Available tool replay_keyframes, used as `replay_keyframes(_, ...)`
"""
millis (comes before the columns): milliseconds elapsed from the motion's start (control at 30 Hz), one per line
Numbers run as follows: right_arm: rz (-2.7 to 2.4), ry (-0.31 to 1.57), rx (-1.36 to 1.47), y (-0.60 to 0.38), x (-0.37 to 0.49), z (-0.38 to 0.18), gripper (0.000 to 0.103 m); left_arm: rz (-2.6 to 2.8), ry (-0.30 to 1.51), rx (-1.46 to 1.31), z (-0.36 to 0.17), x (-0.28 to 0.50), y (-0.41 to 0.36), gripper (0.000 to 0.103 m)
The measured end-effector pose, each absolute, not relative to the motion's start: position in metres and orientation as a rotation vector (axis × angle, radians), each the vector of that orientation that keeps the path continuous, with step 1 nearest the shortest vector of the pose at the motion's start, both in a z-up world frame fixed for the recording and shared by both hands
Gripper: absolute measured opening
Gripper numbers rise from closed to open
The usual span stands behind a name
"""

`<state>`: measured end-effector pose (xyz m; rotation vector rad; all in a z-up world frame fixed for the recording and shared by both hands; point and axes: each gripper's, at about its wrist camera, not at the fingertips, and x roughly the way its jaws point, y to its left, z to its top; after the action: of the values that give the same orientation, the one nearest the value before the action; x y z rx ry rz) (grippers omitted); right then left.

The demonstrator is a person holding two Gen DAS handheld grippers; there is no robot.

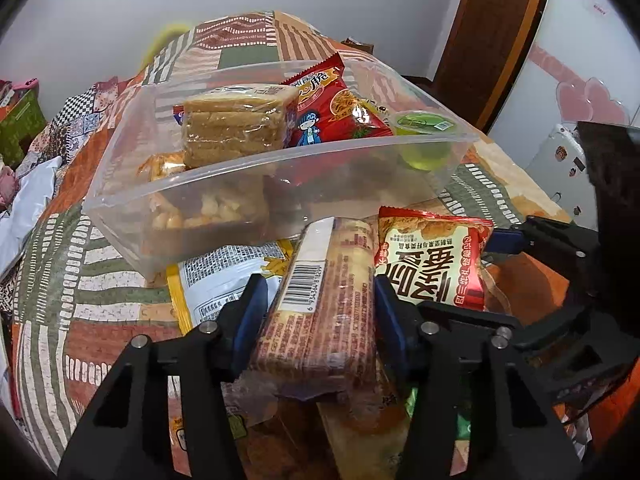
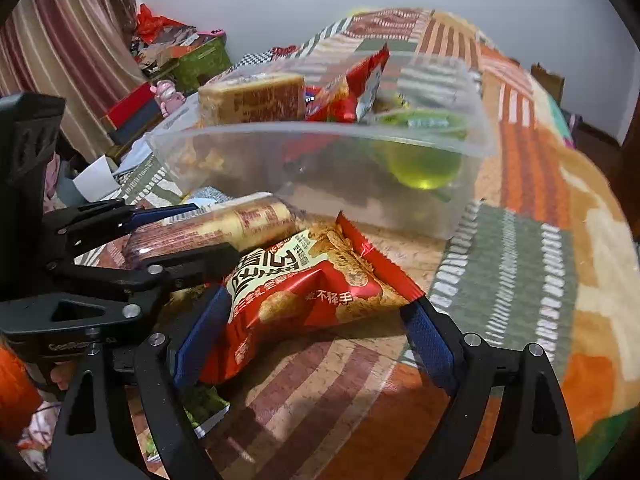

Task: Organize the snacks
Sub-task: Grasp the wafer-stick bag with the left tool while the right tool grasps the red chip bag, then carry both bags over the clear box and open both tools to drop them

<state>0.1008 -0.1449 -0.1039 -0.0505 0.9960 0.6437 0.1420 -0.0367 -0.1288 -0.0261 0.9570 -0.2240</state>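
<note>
Your left gripper point(image 1: 320, 304) is clamped on a long cellophane-wrapped biscuit pack point(image 1: 324, 300) just before the clear plastic tub point(image 1: 280, 168). Only the right wrist view shows your right gripper point(image 2: 316, 320), fingers spread wide around one crinkly red foil snack bag point(image 2: 304, 296) on the patchwork blanket point(image 2: 520, 280). The tub holds one wafer block point(image 1: 236, 124), one red packet point(image 1: 336, 112), one green jelly cup point(image 1: 424, 124), and perhaps more beneath.

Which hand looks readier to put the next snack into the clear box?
Probably the left. Its tongs are shut on the wrapped biscuit pack, pointing at the clear box. The right tongs are open around the red snack bag, not yet gripping it.
</note>
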Motion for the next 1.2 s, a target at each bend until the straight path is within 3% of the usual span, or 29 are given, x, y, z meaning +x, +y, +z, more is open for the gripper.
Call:
replay_keyframes(133, 0.657, 0.973, -0.045, -0.145, 0.096, -0.100, 0.067, -0.218, 0.941, 0.009, -0.129, 0.130, -0.040, 0.047)
replay_keyframes(367, 0.631, 0.928, -0.057, -0.145, 0.087, -0.093, 0.054, -0.198, 0.905, 0.018, -0.121, 0.109, -0.034, 0.045)
replay_keyframes(933, 0.569, 0.804, -0.021, -0.166, 0.069, -0.060, 0.032, -0.152, 0.732, -0.054, -0.067, 0.075, -0.017, 0.045)
replay_keyframes(1200, 0.559, 0.739, -0.040, -0.161, 0.062, -0.046, 0.031, -0.122, 0.675, -0.098, -0.049, 0.076, -0.005, 0.045)
